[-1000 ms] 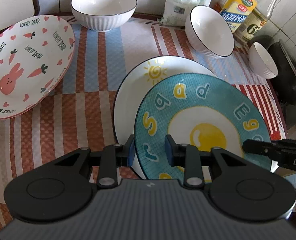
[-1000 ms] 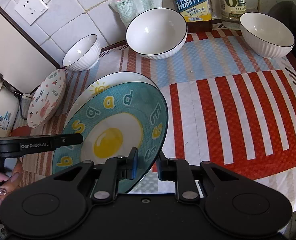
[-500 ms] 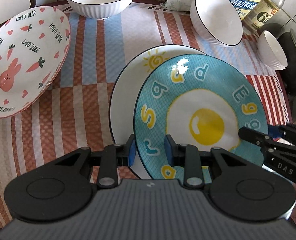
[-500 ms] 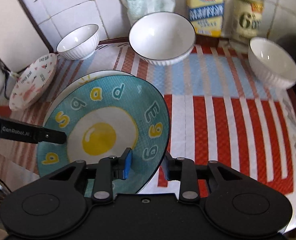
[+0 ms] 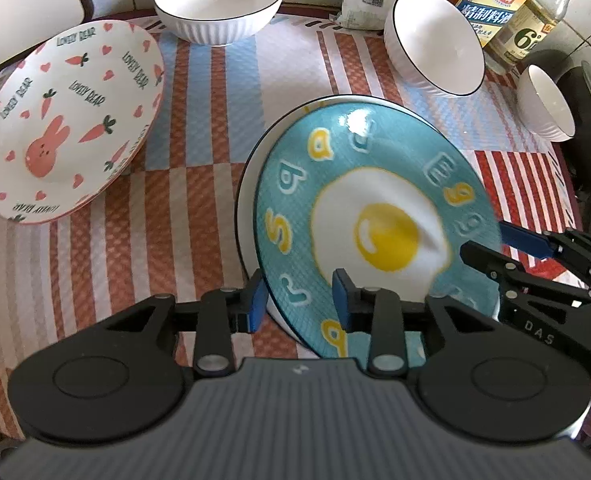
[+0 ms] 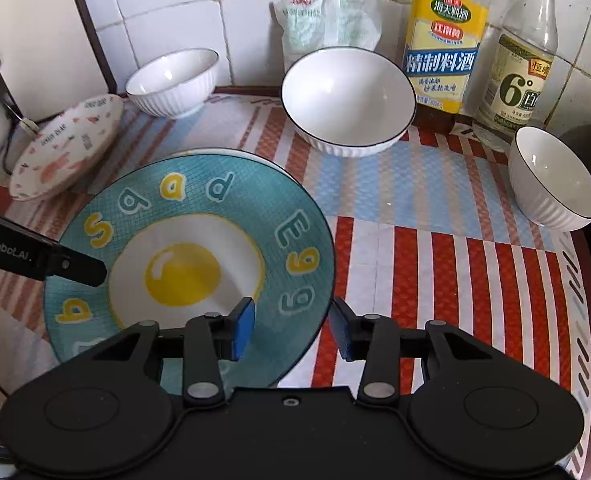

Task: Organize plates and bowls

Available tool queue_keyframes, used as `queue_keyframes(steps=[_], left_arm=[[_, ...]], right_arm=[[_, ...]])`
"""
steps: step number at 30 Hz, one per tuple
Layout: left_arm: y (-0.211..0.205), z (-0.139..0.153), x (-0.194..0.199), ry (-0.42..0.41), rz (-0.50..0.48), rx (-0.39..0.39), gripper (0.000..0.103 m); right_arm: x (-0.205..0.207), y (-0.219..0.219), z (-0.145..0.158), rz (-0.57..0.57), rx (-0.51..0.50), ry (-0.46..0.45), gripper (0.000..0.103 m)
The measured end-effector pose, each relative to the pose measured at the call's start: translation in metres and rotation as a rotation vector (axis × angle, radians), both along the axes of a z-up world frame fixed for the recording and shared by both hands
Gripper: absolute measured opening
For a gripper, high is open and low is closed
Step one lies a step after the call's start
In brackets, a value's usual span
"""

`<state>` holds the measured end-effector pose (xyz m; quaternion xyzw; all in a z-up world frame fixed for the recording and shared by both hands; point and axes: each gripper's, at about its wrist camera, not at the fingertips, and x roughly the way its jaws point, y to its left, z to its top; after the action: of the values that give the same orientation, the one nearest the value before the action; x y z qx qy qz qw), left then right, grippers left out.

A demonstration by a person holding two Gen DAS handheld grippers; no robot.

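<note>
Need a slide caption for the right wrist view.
Right gripper fingers open astride the egg plate, stacked on a white plate.

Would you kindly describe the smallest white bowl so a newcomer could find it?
Start at the two bottles by the tiled wall; the clear vinegar bottle stands rightmost. Just before it sits the smallest bowl, alone at the striped mat's right edge, narrower than the other two white bowls.

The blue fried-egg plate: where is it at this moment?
In both wrist views the blue fried-egg plate sits mid-mat on the white plate, between the two grippers, with the bunny plate to its left.
</note>
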<state>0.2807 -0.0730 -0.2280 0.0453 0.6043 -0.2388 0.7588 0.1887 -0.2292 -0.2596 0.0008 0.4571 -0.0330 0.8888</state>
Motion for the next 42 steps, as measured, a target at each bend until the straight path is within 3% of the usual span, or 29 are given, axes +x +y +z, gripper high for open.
queue_keyframes(steps=[2, 5, 8, 17, 24, 32, 42], left_arm=[[0.004, 0.005, -0.006, -0.014, -0.001, 0.019, 0.037], [0.011, 0.020, -0.016, -0.040, -0.016, -0.055, 0.037], [0.012, 0.037, -0.028, -0.071, -0.025, -0.053, 0.037], [0.036, 0.089, -0.046, -0.160, -0.040, -0.097, 0.039], [0.072, 0.115, -0.030, -0.223, 0.007, -0.102, 0.043], [0.123, 0.119, 0.010, -0.274, 0.138, -0.098, 0.048], [0.173, 0.100, 0.061, -0.303, 0.249, -0.050, 0.048]], right_arm=[[-0.006, 0.002, 0.006, 0.010, 0.008, -0.018, 0.047], [-0.015, 0.006, 0.016, 0.027, 0.021, -0.051, 0.047], [-0.023, 0.008, 0.028, 0.043, 0.045, -0.085, 0.047], [-0.038, 0.016, 0.071, 0.103, 0.192, -0.151, 0.048], [-0.026, 0.034, 0.106, 0.189, 0.233, -0.205, 0.059], [0.019, 0.073, 0.123, 0.266, 0.276, -0.231, 0.067], [0.079, 0.119, 0.106, 0.315, 0.303, -0.186, 0.067]])
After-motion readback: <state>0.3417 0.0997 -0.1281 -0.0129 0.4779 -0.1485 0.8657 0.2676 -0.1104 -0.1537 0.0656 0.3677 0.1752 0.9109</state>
